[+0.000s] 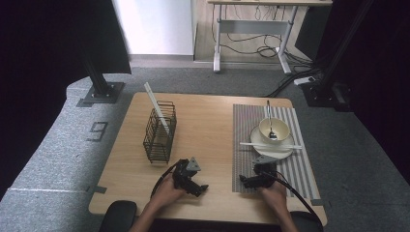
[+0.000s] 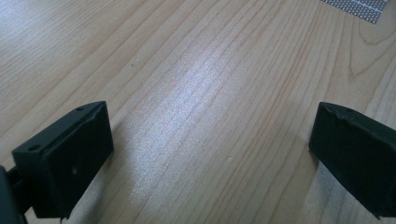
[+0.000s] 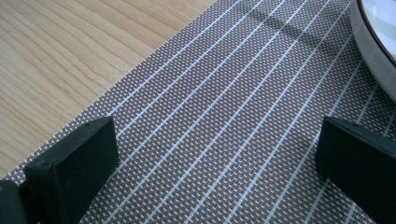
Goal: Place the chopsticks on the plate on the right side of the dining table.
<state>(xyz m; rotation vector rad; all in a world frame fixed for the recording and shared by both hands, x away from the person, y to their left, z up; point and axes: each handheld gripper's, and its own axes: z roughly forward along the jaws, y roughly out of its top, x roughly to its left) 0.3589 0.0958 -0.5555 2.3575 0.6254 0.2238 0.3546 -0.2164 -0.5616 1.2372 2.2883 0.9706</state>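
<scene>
On the striped mat (image 1: 251, 121) by the table's (image 1: 208, 130) right edge: plate (image 1: 271, 147) with a white stick (image 1: 270, 145) laid loose across its rim, and a bowl (image 1: 273, 129) holding a spoon (image 1: 270, 123).

Right gripper (image 1: 252, 181), just short of the plate near the front edge: jaws spread, empty.

Left gripper (image 1: 192, 184), front centre on bare wood: likewise spread, empty.

Wire basket (image 1: 160, 131), left half, second stick (image 1: 156, 107) leaning inside.

Risks: a low approach could nudge the plate and roll the stick off; grazing the spoon handle could tip the bowl.

digit "9" (image 1: 98, 131) on grey floor (image 1: 58, 159)
</scene>
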